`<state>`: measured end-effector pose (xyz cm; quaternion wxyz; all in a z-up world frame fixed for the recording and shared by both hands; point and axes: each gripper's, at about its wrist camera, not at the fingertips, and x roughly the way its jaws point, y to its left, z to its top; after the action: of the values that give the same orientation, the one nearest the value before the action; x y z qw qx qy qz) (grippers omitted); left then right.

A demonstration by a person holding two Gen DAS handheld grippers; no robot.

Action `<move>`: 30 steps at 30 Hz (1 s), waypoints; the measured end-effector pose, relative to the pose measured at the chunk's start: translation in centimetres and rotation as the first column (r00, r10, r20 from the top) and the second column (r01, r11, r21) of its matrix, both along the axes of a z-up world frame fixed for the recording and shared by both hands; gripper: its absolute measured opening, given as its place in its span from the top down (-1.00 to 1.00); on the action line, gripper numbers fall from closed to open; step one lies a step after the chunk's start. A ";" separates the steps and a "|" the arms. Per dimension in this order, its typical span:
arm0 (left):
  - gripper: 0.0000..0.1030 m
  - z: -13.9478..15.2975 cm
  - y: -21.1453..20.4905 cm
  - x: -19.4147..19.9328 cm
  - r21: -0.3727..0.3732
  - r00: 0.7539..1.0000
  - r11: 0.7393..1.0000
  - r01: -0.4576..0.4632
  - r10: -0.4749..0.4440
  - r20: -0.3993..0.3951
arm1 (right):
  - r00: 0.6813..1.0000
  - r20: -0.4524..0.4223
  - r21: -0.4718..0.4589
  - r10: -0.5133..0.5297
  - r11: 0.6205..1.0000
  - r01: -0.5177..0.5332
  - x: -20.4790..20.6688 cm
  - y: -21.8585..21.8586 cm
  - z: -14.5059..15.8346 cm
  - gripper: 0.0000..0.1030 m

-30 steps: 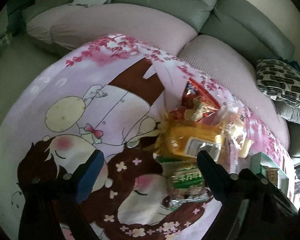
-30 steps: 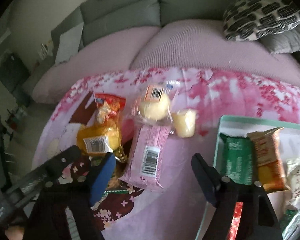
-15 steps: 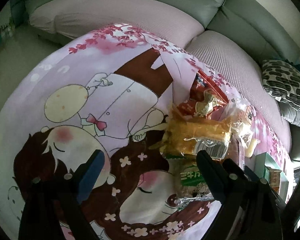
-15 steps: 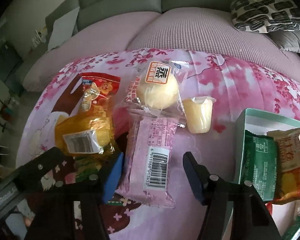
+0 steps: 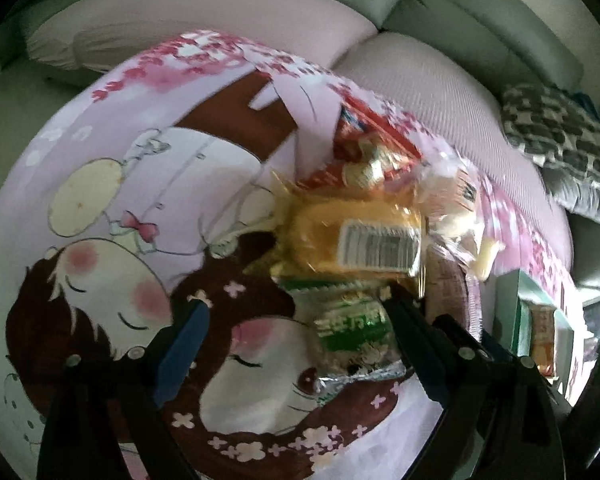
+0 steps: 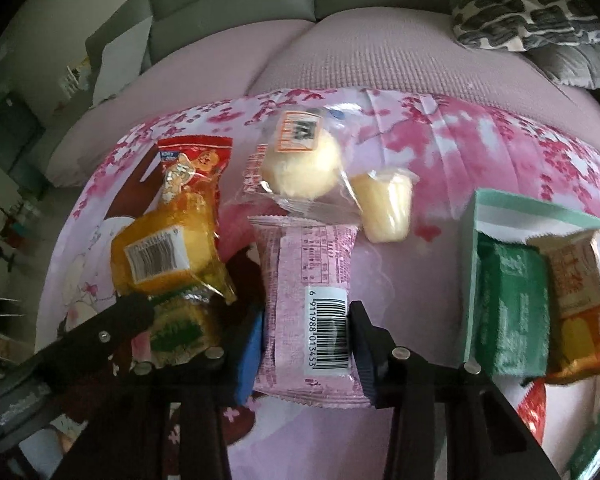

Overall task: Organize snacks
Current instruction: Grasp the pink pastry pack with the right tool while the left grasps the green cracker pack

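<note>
My right gripper (image 6: 306, 316) points down at a pink snack packet (image 6: 308, 264) with a barcode, lying on the cartoon-print cloth (image 6: 420, 280). Its jaws are closing, and both pads touch the packet's long edges. Left of it lie a yellow packet (image 6: 160, 256), a green packet (image 6: 176, 328) and a red packet (image 6: 196, 160). Behind are a wrapped round bun (image 6: 304, 168) and a jelly cup (image 6: 388, 208). My left gripper (image 5: 292, 300) hovers open over the cloth, its right finger beside the green packet (image 5: 348, 324), nothing between its pads.
A teal-rimmed box (image 6: 476, 208) at the right holds a green packet (image 6: 512, 304), an orange one (image 6: 576, 292) and others. A pink-covered sofa seat (image 6: 380, 52) and a patterned cushion (image 6: 516, 4) lie behind. The left gripper's black finger (image 6: 100, 332) reaches in at the lower left.
My right gripper came down over the pink packet and narrowed its jaws until the pads met its sides. The left gripper stayed open and tilted slightly.
</note>
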<state>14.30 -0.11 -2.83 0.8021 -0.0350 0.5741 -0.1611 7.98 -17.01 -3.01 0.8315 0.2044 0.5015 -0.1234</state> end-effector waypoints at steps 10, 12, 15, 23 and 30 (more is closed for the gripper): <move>-0.82 -1.7 -2.8 -0.5 0.074 0.996 0.994 0.079 -0.077 -0.033 | 1.000 -0.019 -0.019 -0.025 1.000 0.025 -3.0 0.2 0.2 0.15; -0.80 -2.0 -3.1 -0.6 0.106 0.996 0.991 0.083 -0.081 -0.028 | 0.999 -0.023 -0.020 -0.022 1.000 0.022 -3.2 0.3 0.1 0.15; -0.69 -2.3 -3.3 -0.7 0.141 0.996 0.986 0.087 -0.085 -0.019 | 1.000 -0.029 -0.023 -0.013 1.000 0.012 -3.1 0.4 -0.2 0.15; -0.47 -2.1 -3.0 -0.7 0.141 0.997 0.987 0.074 -0.073 -0.009 | 0.999 -0.041 -0.076 0.034 0.996 -0.037 -2.6 1.3 -0.7 0.11; -0.46 -2.4 -3.0 -0.2 0.142 0.997 0.987 0.073 -0.073 -0.009 | 0.999 -0.019 -0.106 0.037 0.994 -0.039 -2.3 1.6 -0.8 0.10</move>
<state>14.15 -3.09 -5.19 0.7949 0.0430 0.5867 -0.1489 5.69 -15.38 -3.84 0.8393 0.1490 0.5050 -0.1357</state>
